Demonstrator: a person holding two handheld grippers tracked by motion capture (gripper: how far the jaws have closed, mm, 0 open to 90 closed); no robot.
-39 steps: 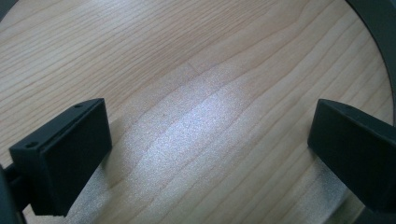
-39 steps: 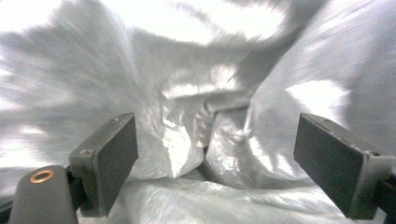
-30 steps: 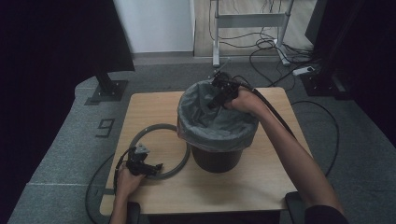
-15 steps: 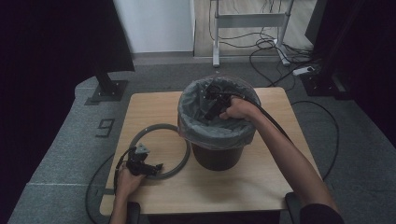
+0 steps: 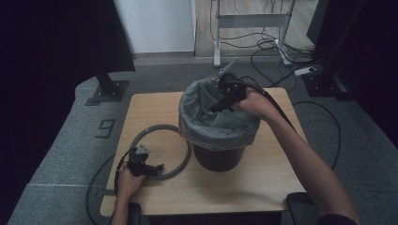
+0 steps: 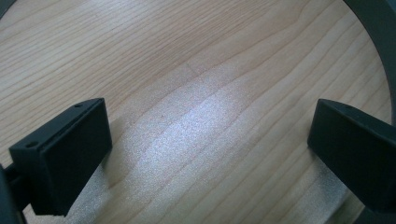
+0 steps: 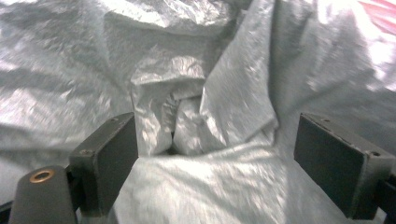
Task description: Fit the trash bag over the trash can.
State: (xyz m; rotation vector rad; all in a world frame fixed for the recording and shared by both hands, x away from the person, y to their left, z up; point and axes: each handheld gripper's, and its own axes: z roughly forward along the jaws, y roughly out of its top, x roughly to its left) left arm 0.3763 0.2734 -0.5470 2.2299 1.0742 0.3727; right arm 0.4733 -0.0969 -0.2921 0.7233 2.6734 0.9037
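Right tongs point(image 5: 220, 104) gape wide, empty, above bin liner point(image 5: 206, 123); left tongs point(image 5: 157, 167) wide over table point(image 5: 263, 173)

The high view is dim, soft and grainy; the room's left and right sides sink into near black, while the white wall point(image 5: 159, 23) at the far end stays brightest. The table point(image 5: 159, 108) is evenly lit, with faint shadows. In the left gripper view a pale sheen lies across the wood point(image 6: 196, 121), speckled with noise. In the right gripper view the bin liner point(image 7: 233, 93) glares white at the top and looks slightly blurred.
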